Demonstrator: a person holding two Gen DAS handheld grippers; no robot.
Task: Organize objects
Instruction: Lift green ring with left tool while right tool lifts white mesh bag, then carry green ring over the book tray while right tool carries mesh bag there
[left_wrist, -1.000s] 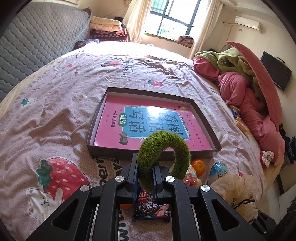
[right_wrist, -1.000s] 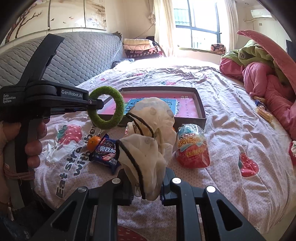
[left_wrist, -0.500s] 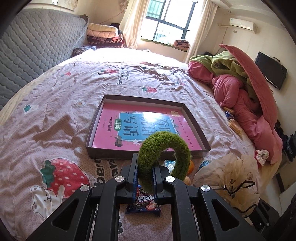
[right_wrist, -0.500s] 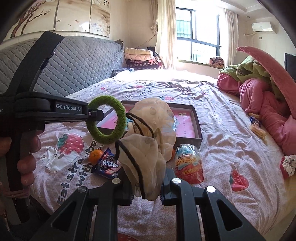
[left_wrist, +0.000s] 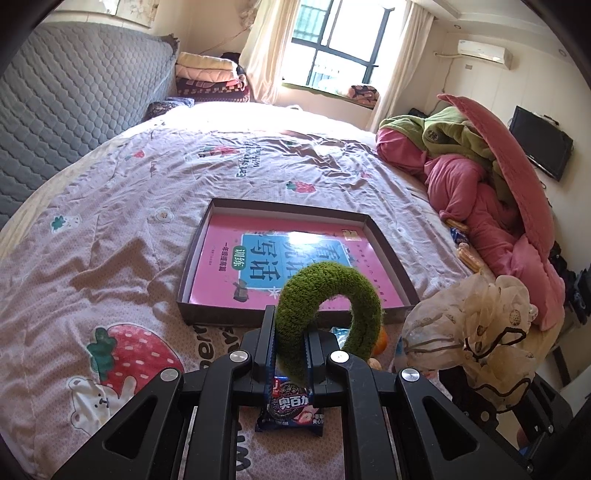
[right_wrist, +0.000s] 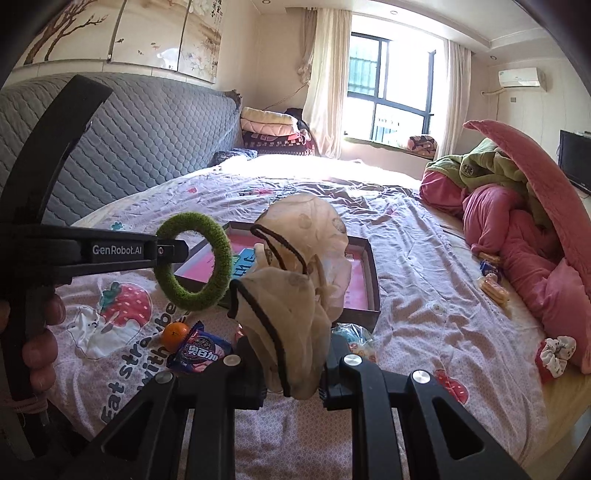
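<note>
Green ring (left_wrist: 328, 295) is clamped in left hand-held gripper (left_wrist: 290, 347), beige scrunchie (right_wrist: 295, 295) in right hand-held gripper (right_wrist: 291, 373), presumably for the tray (left_wrist: 391, 251) beyond.

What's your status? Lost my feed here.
Left gripper shut on green ring. Right gripper shut on beige scrunchie. Tray ahead, path clear.

A lived-in home bedroom: a wide bed (left_wrist: 155, 206) under a strawberry-print sheet, a grey quilted headboard (right_wrist: 147, 147), folded blankets (right_wrist: 269, 127) stacked by the curtained window (right_wrist: 391, 92), a wall air conditioner (left_wrist: 484, 53), a small television (left_wrist: 541, 147)
</note>
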